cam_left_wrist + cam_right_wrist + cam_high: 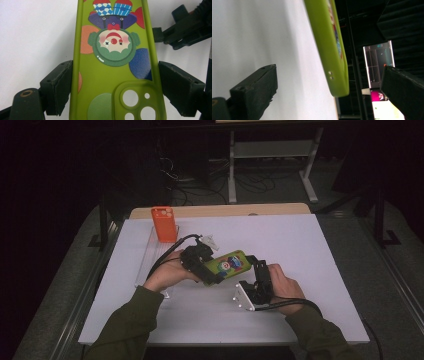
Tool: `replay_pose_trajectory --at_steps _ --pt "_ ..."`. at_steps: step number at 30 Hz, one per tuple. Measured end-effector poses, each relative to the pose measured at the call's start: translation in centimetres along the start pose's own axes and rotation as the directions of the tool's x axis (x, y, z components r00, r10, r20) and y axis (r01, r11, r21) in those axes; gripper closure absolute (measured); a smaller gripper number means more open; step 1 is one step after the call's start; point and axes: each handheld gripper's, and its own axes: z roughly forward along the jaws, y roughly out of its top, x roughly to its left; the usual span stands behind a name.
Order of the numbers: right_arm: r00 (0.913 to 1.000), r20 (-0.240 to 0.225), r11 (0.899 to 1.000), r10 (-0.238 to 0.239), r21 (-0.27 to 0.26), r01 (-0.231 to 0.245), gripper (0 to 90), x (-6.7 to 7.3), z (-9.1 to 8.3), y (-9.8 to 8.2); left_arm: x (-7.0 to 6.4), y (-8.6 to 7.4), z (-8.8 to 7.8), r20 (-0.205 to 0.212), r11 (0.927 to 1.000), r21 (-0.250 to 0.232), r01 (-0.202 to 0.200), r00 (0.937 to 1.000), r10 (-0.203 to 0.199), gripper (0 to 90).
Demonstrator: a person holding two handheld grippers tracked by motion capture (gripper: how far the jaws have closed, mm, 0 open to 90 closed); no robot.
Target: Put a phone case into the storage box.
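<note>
Over the white counter [300,245], the left claw [212,272] has the green phone case [229,265] clamped by its two long edges, just above the surface near the middle. In the left gripper view the case [112,75] sits squarely between the black pads [58,87], clown print facing the camera, camera cut-outs at the bottom and partly cut off by the frame edge. The right claw [256,270] is at the case's far end, jaws spread wide; in the right gripper view the case's corner [329,47] hangs edge-on between them, touching neither. At the back left, an orange phone case [164,224] stands upright at the far end of a clear tray [145,265]; the left forearm hides the tray's near end, and what else lies in it is hard to make out.
</note>
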Motion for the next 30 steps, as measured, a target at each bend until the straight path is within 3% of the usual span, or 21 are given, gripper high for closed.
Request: replay_pose_trajectory --at_steps 1,2,3,5,11,17,21,30 --pt "0.9998 0.006 1.000 0.021 0.006 -0.021 3.1 0.3 -0.1 0.2 0.0 0.0 0.0 0.000 1.0000 0.001 0.001 1.0000 -0.001 16.1" --pt "0.9998 0.015 1.000 0.012 0.010 -0.012 3.4 0.5 -0.1 0.3 0.0 0.0 -0.1 0.000 1.0000 0.007 0.002 1.0000 -0.002 16.1" --pt "0.9992 0.028 1.000 -0.028 -0.003 0.029 3.8 0.4 0.1 0.3 0.0 0.0 0.0 0.000 1.0000 0.006 0.002 1.0000 -0.002 16.1" --pt "0.9973 0.037 0.998 -0.063 0.003 0.063 5.8 0.6 0.0 0.6 0.0 0.0 0.0 0.000 1.0000 0.001 0.003 1.0000 -0.003 16.1" --pt "0.9891 0.088 0.993 -0.118 0.015 0.117 16.6 1.1 -0.1 0.9 0.0 0.0 0.1 0.002 1.0000 0.001 0.005 1.0000 -0.005 16.2" --pt "0.9859 0.110 0.992 -0.126 0.020 0.124 28.6 1.3 -0.3 1.0 -0.1 0.0 0.0 0.005 1.0000 -0.001 0.004 1.0000 -0.004 16.1" --pt "0.9794 0.144 0.990 -0.142 0.013 0.142 38.3 1.3 -0.5 1.2 0.0 -0.1 0.0 0.005 1.0000 0.002 0.004 1.0000 -0.004 16.1" --pt "0.9747 0.151 0.986 -0.165 0.009 0.166 52.8 1.5 -0.6 1.3 -0.3 0.0 0.0 0.013 1.0000 0.007 -0.005 0.9999 0.005 16.1"
